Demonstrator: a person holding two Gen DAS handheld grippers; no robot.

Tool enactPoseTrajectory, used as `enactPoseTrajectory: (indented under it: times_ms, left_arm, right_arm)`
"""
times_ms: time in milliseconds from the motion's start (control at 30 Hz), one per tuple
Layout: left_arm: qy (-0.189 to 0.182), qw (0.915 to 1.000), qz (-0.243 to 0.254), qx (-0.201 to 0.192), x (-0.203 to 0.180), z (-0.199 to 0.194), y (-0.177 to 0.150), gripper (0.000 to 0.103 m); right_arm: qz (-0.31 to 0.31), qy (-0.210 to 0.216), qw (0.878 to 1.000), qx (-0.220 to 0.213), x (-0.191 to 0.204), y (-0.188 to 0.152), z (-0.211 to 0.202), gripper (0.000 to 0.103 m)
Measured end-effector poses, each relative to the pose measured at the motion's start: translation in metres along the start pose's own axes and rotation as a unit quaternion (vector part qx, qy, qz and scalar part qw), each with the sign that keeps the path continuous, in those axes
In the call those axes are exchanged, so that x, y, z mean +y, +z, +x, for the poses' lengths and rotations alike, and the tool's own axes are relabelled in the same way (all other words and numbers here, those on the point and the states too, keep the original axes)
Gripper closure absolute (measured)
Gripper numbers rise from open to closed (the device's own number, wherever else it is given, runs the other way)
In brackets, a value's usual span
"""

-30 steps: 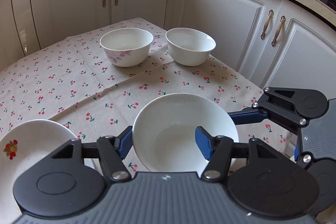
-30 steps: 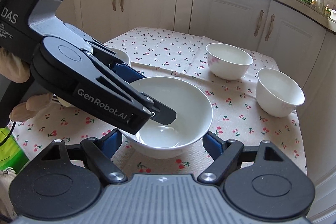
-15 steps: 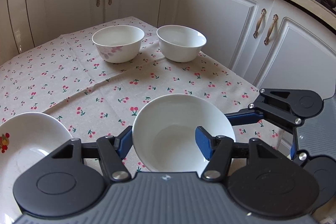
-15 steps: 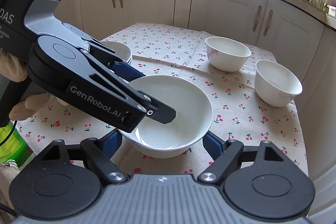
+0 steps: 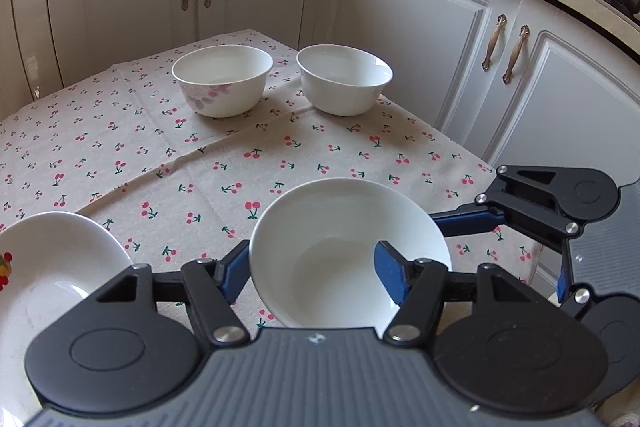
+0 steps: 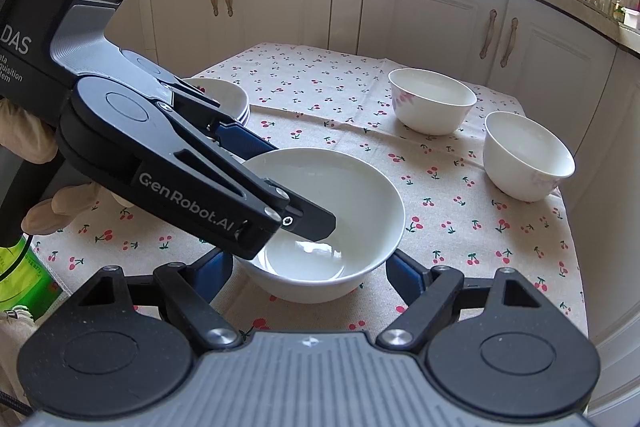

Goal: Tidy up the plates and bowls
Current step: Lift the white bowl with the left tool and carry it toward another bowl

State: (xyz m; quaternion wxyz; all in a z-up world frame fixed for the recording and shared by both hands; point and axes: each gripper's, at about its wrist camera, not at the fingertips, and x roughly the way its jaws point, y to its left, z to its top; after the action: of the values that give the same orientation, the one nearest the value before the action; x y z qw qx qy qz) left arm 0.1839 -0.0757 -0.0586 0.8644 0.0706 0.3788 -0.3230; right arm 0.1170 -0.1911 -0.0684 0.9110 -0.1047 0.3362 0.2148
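Note:
My left gripper (image 5: pixel 312 267) is shut on the rim of a plain white shallow bowl (image 5: pixel 340 251), one finger inside and one outside; it shows from the side in the right wrist view (image 6: pixel 304 223). The bowl (image 6: pixel 352 195) looks held just above the cherry-print tablecloth (image 5: pixel 160 155). My right gripper (image 6: pixel 308 267) is open, its blue fingers either side of the bowl's near wall without touching. A flowered bowl (image 5: pixel 222 79) and a plain deep bowl (image 5: pixel 344 77) stand at the table's far end. A fruit-print plate (image 5: pixel 52 267) lies at the left.
A stack of plates (image 6: pixel 224 99) sits behind the left gripper in the right wrist view. White cabinets (image 5: pixel 400 27) surround the table on two sides. The table's right edge (image 6: pixel 576 267) is close to the deep bowl (image 6: pixel 528 155).
The left gripper has kept its hold on the shallow bowl and pulled it slightly back and up; the far bowls look a bit farther off. The right gripper stays open around it.

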Motion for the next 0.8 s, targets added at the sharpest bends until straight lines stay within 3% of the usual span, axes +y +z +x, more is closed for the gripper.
enactPoseTrajectory:
  times_ms: [100,167,233,600,800]
  left_arm:
    - [-0.005,1.0,-0.001,0.001,0.0,0.0,0.0,0.03]
    - [-0.008,1.0,-0.001,-0.005,-0.001,-0.002,0.0,0.013]
    - [0.001,0.9999,0.005,-0.013,-0.004,-0.005,0.001,0.008]
    - [0.026,0.9982,0.037,-0.04,-0.002,-0.025,0.021,0.006]
    - [0.018,0.9979,0.052,-0.033,-0.005,-0.023,0.037,0.006]
  right_arm:
    - [0.0,0.0,1.0,0.0,0.0,0.0,0.0,0.016]
    - [0.001,0.002,1.0,-0.001,0.0,0.0,-0.001,0.013]
    - [0.004,0.003,1.0,-0.006,-0.001,0.0,-0.002,0.003]
    - [0.029,-0.019,0.998,-0.044,-0.02,0.006,-0.023,0.0]
    - [0.042,-0.067,0.996,-0.049,-0.035,0.007,-0.026,0.0]
